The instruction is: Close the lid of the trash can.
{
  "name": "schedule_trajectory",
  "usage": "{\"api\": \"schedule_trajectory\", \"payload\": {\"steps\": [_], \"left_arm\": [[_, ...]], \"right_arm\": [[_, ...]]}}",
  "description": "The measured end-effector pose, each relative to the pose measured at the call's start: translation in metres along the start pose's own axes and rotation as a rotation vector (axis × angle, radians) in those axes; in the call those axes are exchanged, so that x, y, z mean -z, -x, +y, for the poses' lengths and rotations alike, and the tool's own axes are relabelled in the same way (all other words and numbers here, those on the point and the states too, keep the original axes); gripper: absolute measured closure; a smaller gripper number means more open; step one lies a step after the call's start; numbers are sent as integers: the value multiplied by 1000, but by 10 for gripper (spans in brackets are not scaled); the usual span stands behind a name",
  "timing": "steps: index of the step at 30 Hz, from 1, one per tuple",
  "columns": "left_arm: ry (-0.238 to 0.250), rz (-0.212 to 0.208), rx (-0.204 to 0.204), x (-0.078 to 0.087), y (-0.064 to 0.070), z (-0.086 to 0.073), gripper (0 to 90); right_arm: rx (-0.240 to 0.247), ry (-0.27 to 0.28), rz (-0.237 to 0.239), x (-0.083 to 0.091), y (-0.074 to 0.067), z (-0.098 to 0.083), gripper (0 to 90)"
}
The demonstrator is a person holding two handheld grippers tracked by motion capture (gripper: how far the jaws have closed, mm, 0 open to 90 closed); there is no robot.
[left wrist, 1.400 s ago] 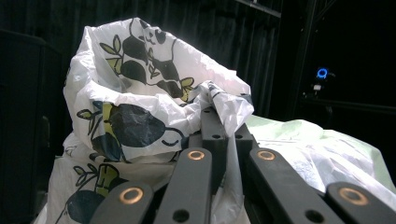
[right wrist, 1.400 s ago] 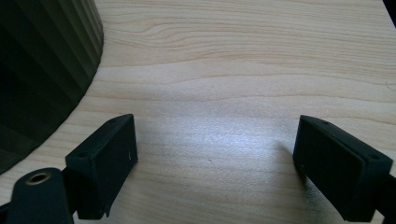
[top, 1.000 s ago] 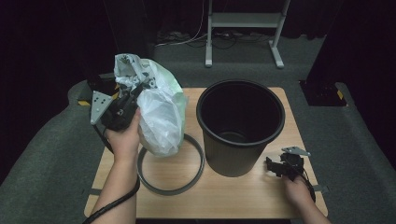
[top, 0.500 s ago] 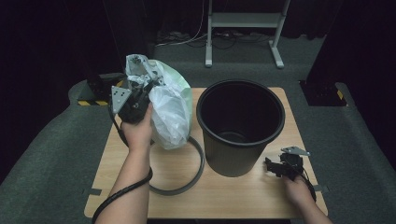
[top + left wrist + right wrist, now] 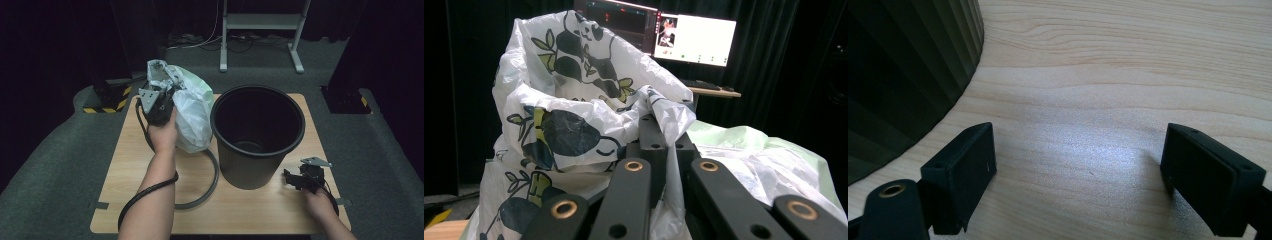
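While the right gripper (image 5: 300, 179) rests nearest me on the table (image 5: 250, 210), just beside the foot of the black bin (image 5: 257, 135) on its right side, its jaws stand wide apart over bare wood with nothing between them, the ribbed wall of the bin (image 5: 903, 75) just off to one side of them; beyond it, and on the opposite side of the bin, the left gripper (image 5: 156, 102) has its jaws pinched tight on a gathered fold of the white plastic bag (image 5: 192, 117), which hangs from it with its lower part near the tabletop and its flank touching, or all but touching, the bin's left wall; a grey ring (image 5: 207, 185) lies flat on the table at the bin's left foot, partly under the bag; from the left gripper's own camera the leaf-printed bag (image 5: 569, 115) billows up around the closed jaws, its open mouth uppermost; what matters, I'd judge, is that the bin's open top lies to the right of the held bag and close by, so the left hand (image 5: 162, 135) is the nearer one and need only lift the bag over the rim (image 5: 215, 107); farthest off, behind the bin, stands a metal stand (image 5: 260, 30) on the floor.
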State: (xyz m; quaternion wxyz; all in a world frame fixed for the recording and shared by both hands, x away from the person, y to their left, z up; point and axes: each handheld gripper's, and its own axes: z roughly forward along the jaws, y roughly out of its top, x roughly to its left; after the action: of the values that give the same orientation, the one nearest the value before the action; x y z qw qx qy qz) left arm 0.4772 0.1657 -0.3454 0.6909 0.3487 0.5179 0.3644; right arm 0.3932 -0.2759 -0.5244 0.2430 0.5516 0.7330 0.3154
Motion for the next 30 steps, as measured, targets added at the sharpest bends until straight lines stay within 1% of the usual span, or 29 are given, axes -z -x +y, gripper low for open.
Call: {"api": "schedule_trajectory", "payload": {"steps": [1, 3, 4, 5, 6, 7, 8, 9, 10, 12, 13, 14, 15, 17, 18, 19, 20, 21, 22, 23, 24, 25, 26, 27, 28, 29, 30], "left_arm": [[0, 0, 0, 0, 0, 0, 895], [10, 20, 2, -5, 2, -6, 895], [12, 27, -5, -8, 2, -8, 895], [12, 27, -5, -8, 2, -8, 895], [25, 42, 5, -13, 3, -10, 895], [25, 42, 5, -13, 3, -10, 895], [34, 54, 13, -16, 4, -11, 895], [39, 70, -3, -20, 6, -14, 895], [39, 70, -3, -20, 6, -14, 894], [39, 93, -26, -27, 10, -23, 894], [32, 101, -25, -29, 10, -27, 894], [32, 101, -25, -29, 10, -27, 894], [37, 102, 1, -31, 11, -32, 894], [10, 110, -5, -35, 10, -42, 894], [-7, 117, 22, -37, 9, -50, 893], [-15, 123, 25, -38, 8, -54, 893], [-15, 123, 25, -38, 8, -54, 893], [-38, 117, 26, -39, 9, -61, 892], [-50, 115, 33, -40, 11, -65, 892], [-50, 115, 33, -40, 11, -65, 890], [-73, 113, 23, -41, 13, -71, 890], [-95, 110, 23, -42, 13, -75, 888], [-108, 111, 21, -42, 14, -77, 886], [-108, 111, 21, -42, 14, -77, 884], [-145, 103, 5, -42, 14, -82, 879], [-153, 100, 17, -43, 14, -83, 864], [-153, 100, 17, -43, 14, -83, 842]], "right_arm": [[0, 0, 0, 0, 0, 0, 143], [11, 2, 3, 0, 0, 0, 143], [10, 3, 4, 0, 0, 0, 143], [10, 3, 4, 0, 0, 0, 143], [14, 4, 5, 0, 0, 0, 143], [14, 4, 5, 0, 0, 0, 143], [22, 5, 7, 0, 0, 0, 143], [23, 5, 7, 0, 0, 0, 143], [23, 5, 7, 0, 0, 0, 143], [17, 2, 10, 0, 0, 0, 143], [17, 2, 12, 0, 0, 0, 143], [17, 2, 12, 0, 0, 0, 143], [15, 0, 13, 0, -1, 0, 143], [16, 0, 15, 0, -1, 0, 143], [18, -1, 14, 0, -1, 0, 145], [17, -1, 14, 0, -1, 0, 145], [17, -1, 14, 0, -1, 0, 145], [22, -1, 18, 1, -1, 0, 146], [25, 2, 20, 0, -1, 0, 146], [25, 2, 20, 0, -1, 0, 146], [27, 2, 23, 1, -1, -1, 145], [28, 2, 24, 1, -1, -1, 145], [27, 1, 25, 1, -2, -1, 146], [28, 1, 26, 1, -2, -1, 146], [29, 1, 27, 1, -2, -1, 146], [31, 1, 28, 1, -2, -1, 146], [31, 1, 28, 1, -2, -1, 146]]}}
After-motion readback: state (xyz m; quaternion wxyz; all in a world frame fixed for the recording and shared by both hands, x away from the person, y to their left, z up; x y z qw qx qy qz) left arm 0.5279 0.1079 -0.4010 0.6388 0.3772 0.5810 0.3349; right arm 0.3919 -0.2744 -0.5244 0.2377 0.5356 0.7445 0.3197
